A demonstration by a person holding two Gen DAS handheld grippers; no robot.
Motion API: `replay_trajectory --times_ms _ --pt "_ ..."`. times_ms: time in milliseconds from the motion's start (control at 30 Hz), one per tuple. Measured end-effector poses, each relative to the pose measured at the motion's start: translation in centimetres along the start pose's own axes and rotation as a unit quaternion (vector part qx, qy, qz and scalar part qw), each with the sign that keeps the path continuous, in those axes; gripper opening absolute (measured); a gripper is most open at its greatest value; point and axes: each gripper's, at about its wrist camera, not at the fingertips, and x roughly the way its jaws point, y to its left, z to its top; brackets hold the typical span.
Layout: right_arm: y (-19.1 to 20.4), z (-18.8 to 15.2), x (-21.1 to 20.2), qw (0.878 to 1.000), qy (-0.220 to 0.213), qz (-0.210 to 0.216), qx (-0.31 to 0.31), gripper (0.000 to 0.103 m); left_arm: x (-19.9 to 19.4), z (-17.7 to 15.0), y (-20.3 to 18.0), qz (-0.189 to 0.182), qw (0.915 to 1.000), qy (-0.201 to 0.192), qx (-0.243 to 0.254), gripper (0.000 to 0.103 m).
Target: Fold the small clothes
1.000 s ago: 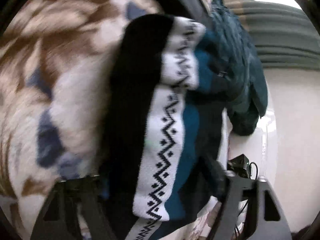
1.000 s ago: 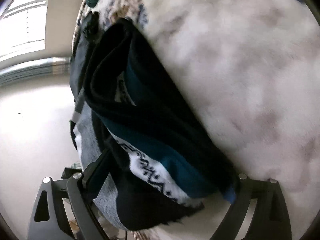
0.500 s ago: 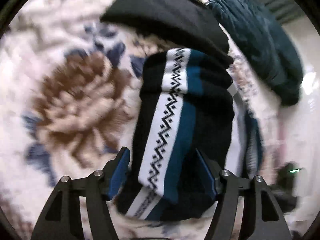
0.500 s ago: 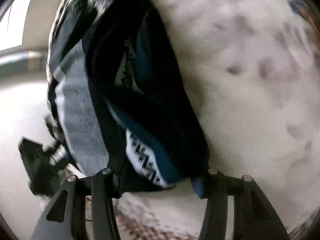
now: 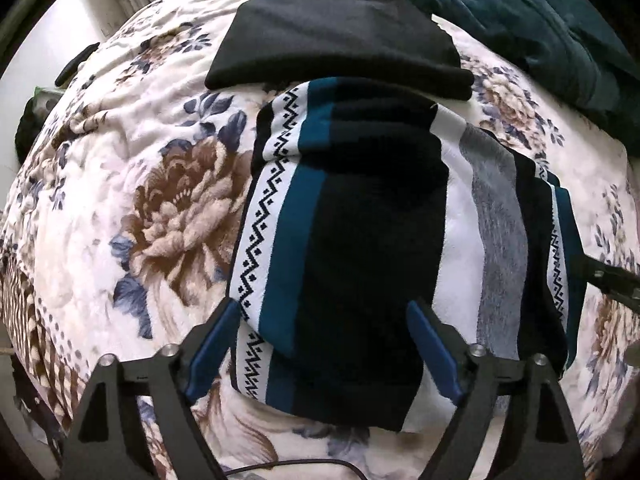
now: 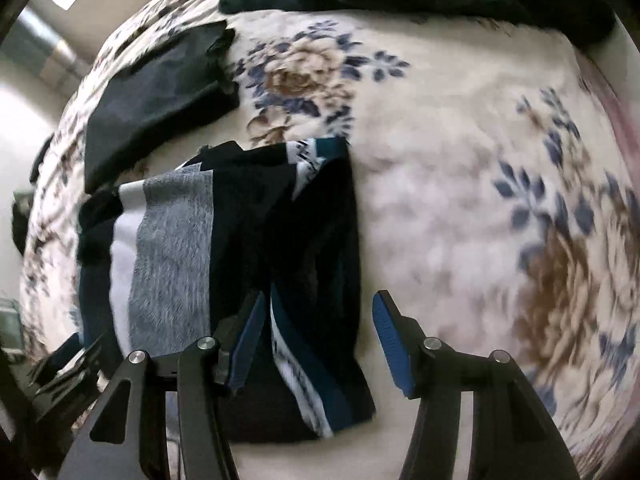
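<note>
The striped garment [image 5: 360, 240] lies folded flat on the floral blanket [image 5: 140, 200]. Its bands are black, teal, grey and white with a zigzag pattern. A folded black garment [image 5: 340, 36] lies just beyond it.

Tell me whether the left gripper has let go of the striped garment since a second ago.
Yes. The left gripper now hangs above the striped garment, jaws opening and clear of it; the garment lies on the floral blanket.

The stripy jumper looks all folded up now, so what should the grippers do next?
Probably lift both grippers clear. The folded black, teal and white zigzag-striped sweater lies flat on the floral blanket. The left gripper has its jaws opening around it, not pinching, and the right gripper stands open over its edge.
</note>
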Motion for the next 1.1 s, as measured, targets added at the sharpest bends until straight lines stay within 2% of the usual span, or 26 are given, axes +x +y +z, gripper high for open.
replay_trajectory --times_ms 133,167,200,267,333,467,533,633,667,733,767,800,833,900,933,1000,1100 --pt "1.0 -0.4 2.9 0.999 0.033 -0.005 -0.017 0.055 0.0 0.0 -0.1 0.005 1.0000 0.002 -0.003 0.088" --pt "0.9 -0.5 3.0 0.999 0.031 -0.005 -0.019 0.038 0.0 0.1 -0.1 0.005 1.0000 0.003 -0.003 0.089" --pt "0.7 -0.7 3.0 0.999 0.027 -0.006 -0.017 0.017 -0.1 0.1 -0.1 0.005 1.0000 0.004 -0.004 0.089" --pt "0.0 -0.9 2.2 1.000 0.011 0.005 0.000 0.011 -0.2 0.2 0.0 0.006 1.0000 0.003 -0.004 0.089" --pt "-0.9 -1.1 0.9 1.000 -0.010 0.008 0.011 0.009 -0.4 0.3 0.0 0.010 0.9999 0.001 -0.002 0.089" --pt "-3.0 -1.2 -0.8 0.999 -0.025 0.010 0.038 0.008 -0.5 0.6 0.2 0.011 0.9999 0.001 -0.005 0.089" --pt "-4.0 -1.0 -0.3 0.999 -0.019 0.004 0.044 0.008 -0.5 0.7 0.2 0.013 0.9999 0.001 -0.004 0.089" --pt "-4.5 -0.5 1.8 0.998 0.025 0.022 0.054 0.008 -0.4 0.7 0.2 0.015 0.9999 0.003 -0.002 0.089" --pt "-4.6 -0.3 2.5 0.997 0.042 0.027 0.056 0.009 -0.4 0.7 0.2 0.015 0.9999 0.004 -0.002 0.089" --pt "-4.8 0.1 2.9 0.995 0.068 0.034 0.063 0.020 -0.5 0.6 0.2 0.011 0.9999 0.009 -0.002 0.089" --pt "-5.0 0.2 2.8 0.994 0.075 0.038 0.066 0.030 -0.7 0.4 0.3 0.007 0.9998 0.017 -0.003 0.089" --pt "-5.4 0.0 2.0 0.992 0.085 0.051 0.072 0.035 -1.1 0.2 0.5 -0.003 0.9997 0.023 -0.005 0.089" --pt "-5.6 -0.2 1.4 0.991 0.088 0.062 0.076 0.036 -1.7 -0.1 0.6 -0.011 0.9996 0.025 -0.008 0.089" --pt "-6.0 -1.2 -1.2 0.989 0.098 0.084 0.073 0.055 -3.4 -1.0 1.2 -0.026 0.9991 0.030 -0.016 0.089" --pt "-6.1 -1.6 -2.1 0.988 0.100 0.090 0.070 0.060 -4.2 -1.4 1.5 -0.033 0.9988 0.030 -0.019 0.089" --pt "-6.4 -2.8 -5.3 0.989 0.099 0.097 0.057 0.077 -6.1 -2.1 2.0 -0.039 0.9986 0.029 -0.022 0.089" --pt "-6.9 -3.3 -8.0 0.991 0.092 0.084 0.046 0.079 -7.5 -2.1 2.5 -0.045 0.9983 0.028 -0.026 0.089"
